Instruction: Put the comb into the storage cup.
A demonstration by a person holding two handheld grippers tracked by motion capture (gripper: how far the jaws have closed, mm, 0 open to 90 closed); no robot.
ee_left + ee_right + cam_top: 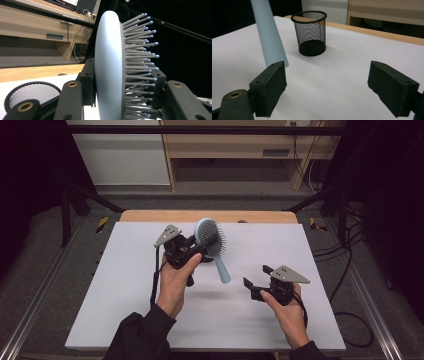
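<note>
Pale blue plastic marks the hairbrush [211, 240], which hangs in the air above the white table cover [125, 310], clamped by its head in the left gripper [196, 246] with the handle slanting down toward the person's right. In the left gripper view the brush head [110, 67] stands edge-on, one jaw pressed against its smooth back and the other set in among the grey bristles [140, 50], so the hold looks firm. Judging from that, the pick-up is done and the brush is lifted clear. What seems left is carrying it to the black wire-mesh cup [310, 32] and lowering it in, probably handle first, then letting go.

The right gripper [258, 282] holds nothing. It sits low over the cover near the person's right hand [287, 312], its jaws spread wide apart, and could steady the cup or take the handle if needed.

The right gripper view gives what the high view hides: the cup stands upright on the cover toward the wooden table edge [387, 32], with the brush handle [270, 37] hanging near it, apart and to one side. The left gripper view shows the cup's rim [32, 86] below and beside the gripper. In the high view the cup sits mostly behind the left gripper and brush, but the spacing of both hands is plain there.
</note>
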